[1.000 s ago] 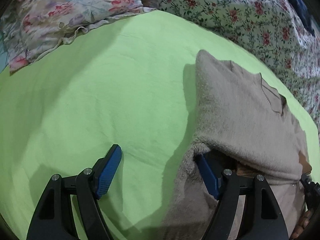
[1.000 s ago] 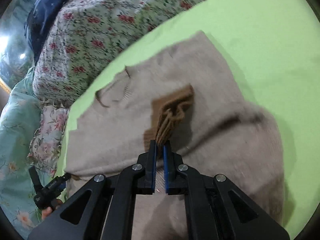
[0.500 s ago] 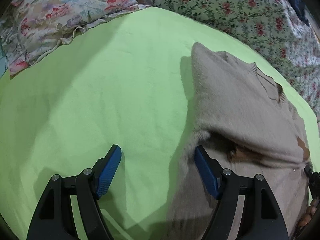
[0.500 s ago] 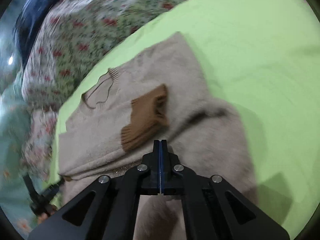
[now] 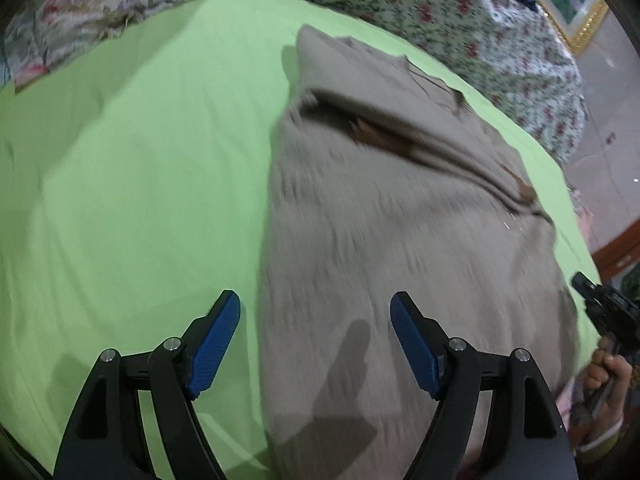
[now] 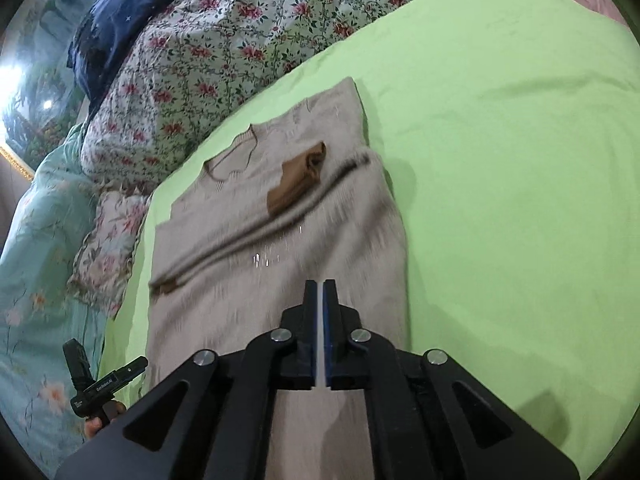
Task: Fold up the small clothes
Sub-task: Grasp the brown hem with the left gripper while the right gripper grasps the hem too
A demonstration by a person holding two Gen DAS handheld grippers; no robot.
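Note:
A beige knit sweater [image 5: 400, 220] lies flat on the light green sheet [image 5: 140, 160], its sleeves folded across the chest. In the right wrist view the sweater [image 6: 280, 240] shows a brown cuff [image 6: 298, 178] lying on top and a second brown cuff [image 6: 164, 288] at its left edge. My left gripper [image 5: 316, 340] is open and empty above the sweater's lower part. My right gripper [image 6: 323, 292] is shut and empty above the sweater's lower half.
A floral quilt [image 6: 224, 48] and a dark blue cloth [image 6: 120, 20] lie beyond the sweater. A floral pillow [image 5: 80, 12] sits at the far left. The other handheld gripper shows at the frame edges [image 5: 604, 312] [image 6: 100, 384].
The right gripper let go of the brown cuff, closed and drew back toward the sweater's lower half. The left gripper pulled back from under the fold and now sits over the sweater's lower part.

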